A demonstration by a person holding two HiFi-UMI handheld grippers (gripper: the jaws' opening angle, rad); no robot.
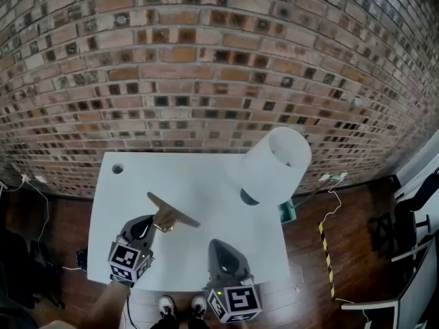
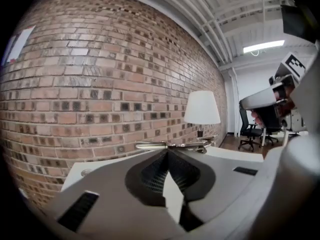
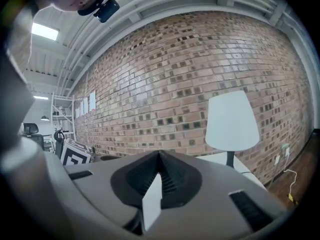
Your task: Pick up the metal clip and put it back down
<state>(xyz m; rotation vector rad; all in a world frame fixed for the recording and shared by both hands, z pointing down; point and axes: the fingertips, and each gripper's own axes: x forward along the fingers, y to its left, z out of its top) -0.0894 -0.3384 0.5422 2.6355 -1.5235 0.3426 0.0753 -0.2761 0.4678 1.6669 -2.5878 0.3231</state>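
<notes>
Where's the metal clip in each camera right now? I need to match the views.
Head view: the metal clip sits left of centre, at the tips of the left gripper.
Left gripper view: the clip lies crosswise at centre, pinched between the closed jaws.
Right gripper view: not in it.
Shared landmark: the white lamp.

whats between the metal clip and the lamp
Nothing. The head view shows only bare table between the metal clip and the lamp.
</notes>
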